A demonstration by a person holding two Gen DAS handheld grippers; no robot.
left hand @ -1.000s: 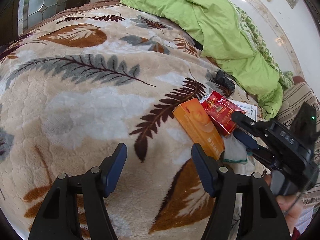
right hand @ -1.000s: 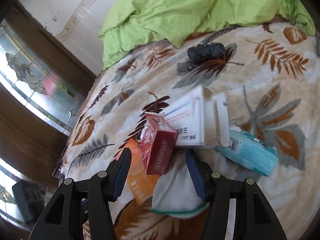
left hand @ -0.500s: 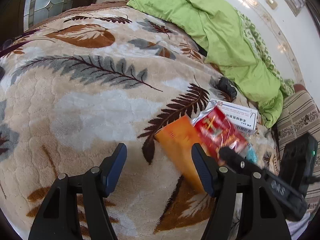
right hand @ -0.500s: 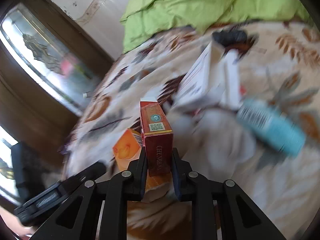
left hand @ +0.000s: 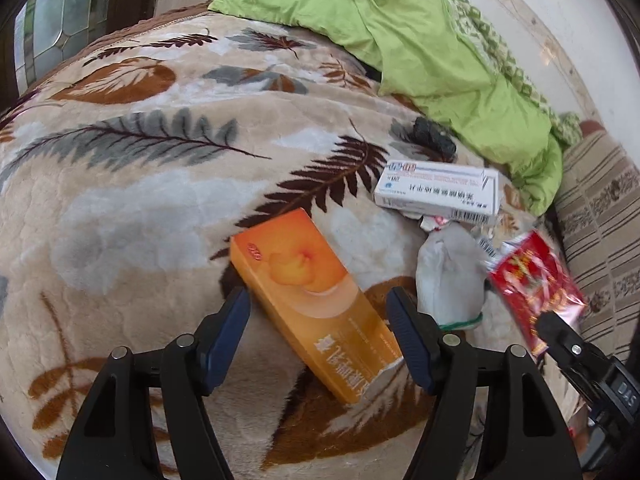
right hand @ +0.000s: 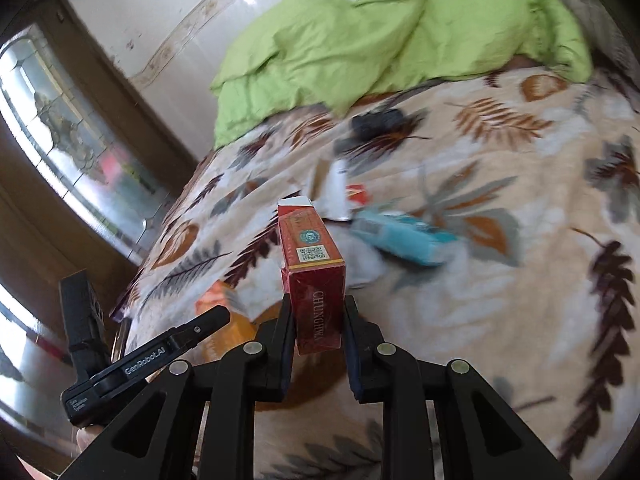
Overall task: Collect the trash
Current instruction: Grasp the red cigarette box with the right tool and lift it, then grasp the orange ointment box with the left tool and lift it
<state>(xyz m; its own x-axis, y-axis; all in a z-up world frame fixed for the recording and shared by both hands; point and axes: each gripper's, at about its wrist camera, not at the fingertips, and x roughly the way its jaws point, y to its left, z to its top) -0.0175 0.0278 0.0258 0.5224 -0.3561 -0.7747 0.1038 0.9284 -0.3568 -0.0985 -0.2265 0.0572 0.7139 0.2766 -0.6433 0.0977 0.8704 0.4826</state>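
- Right gripper (right hand: 316, 320) clamps the red cigarette pack (right hand: 312, 268), lifted at the blanket's (left hand: 120, 208) 4 o'clock
- Left gripper (left hand: 318, 330), jaws apart, straddles the orange box (left hand: 308, 296); square up across its narrow width before squeezing

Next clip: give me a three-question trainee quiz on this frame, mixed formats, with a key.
1. True or false: the right gripper is shut on the red cigarette pack.
2. Which lies between the open left gripper fingers? A) white medicine box B) long orange carton C) crumpled white cloth
3. Fill in: the trash lies on a leaf-patterned ____.

Key: 1 true; 2 B; 3 blanket.
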